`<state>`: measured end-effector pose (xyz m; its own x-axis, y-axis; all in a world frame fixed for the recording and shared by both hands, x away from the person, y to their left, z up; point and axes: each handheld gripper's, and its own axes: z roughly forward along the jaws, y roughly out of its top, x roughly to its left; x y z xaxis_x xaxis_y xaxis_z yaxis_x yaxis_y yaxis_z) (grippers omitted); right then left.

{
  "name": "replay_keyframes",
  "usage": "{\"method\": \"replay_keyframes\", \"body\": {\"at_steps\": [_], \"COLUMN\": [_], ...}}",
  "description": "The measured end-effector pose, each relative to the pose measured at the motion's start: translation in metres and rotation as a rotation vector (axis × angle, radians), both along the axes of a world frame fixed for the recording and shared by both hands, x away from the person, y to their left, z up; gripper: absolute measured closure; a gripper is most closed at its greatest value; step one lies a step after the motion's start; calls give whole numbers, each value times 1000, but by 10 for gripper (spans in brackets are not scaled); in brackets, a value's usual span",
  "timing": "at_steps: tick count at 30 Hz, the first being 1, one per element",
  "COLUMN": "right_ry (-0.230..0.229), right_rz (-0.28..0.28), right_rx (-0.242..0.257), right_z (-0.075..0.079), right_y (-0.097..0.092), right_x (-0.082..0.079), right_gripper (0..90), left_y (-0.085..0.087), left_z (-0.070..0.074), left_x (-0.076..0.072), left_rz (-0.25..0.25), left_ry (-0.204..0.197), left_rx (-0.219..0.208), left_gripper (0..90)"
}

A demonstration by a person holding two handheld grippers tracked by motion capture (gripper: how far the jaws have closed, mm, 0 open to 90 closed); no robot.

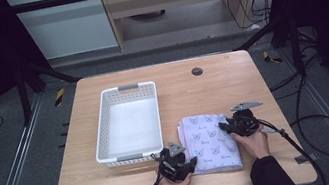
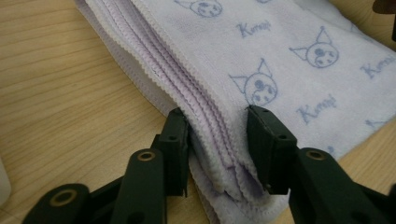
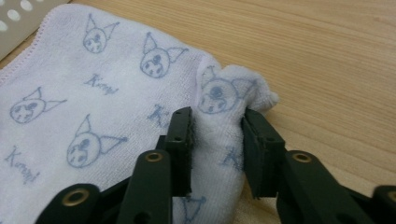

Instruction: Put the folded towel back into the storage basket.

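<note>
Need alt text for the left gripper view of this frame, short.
The left gripper has its two black jaws closed around the stacked edges of a folded white towel printed with blue cartoon faces. The towel lies on a light wooden table.

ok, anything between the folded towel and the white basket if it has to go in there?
Nothing visible. The towel lies right beside the basket, bare table between them, and the basket looks empty. Only its near wall would need lifting over. Left tongs and right tongs already pinch towel edges.
</note>
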<state>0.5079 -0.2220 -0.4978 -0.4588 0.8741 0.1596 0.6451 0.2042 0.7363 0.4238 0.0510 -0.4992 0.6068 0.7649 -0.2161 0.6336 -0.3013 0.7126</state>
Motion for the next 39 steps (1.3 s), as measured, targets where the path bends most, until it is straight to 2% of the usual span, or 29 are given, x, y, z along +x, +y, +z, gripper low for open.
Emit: {"method": "replay_keyframes", "body": {"at_steps": [5, 12, 18, 25, 31, 39], "right_ry": [-15, -37, -87, -146, -201, -254], "right_rz": [5, 11, 28, 41, 39, 46], "right_rx": [-5, 2, 11, 3, 27, 36], "right_z": [1, 6, 18, 36, 56, 73], "right_y": [0, -1, -3, -1, -1, 0], "right_x": [-1, -3, -9, -19, -29, -35], "right_gripper": [725, 743, 745, 745, 746, 747], "left_y": [-1, 1, 2, 7, 10, 14], "left_z": [3, 6, 12, 31, 50, 64], "left_x": [-2, -1, -4, -8, -12, -12], "left_rz": [-11, -16, -27, -45, -61, -69], "left_ry": [-28, -22, -48, -89, -132, -151], "left_rx": [11, -16, -10, -6, -2, -2], "left_gripper": [695, 719, 724, 726, 726, 726]}}
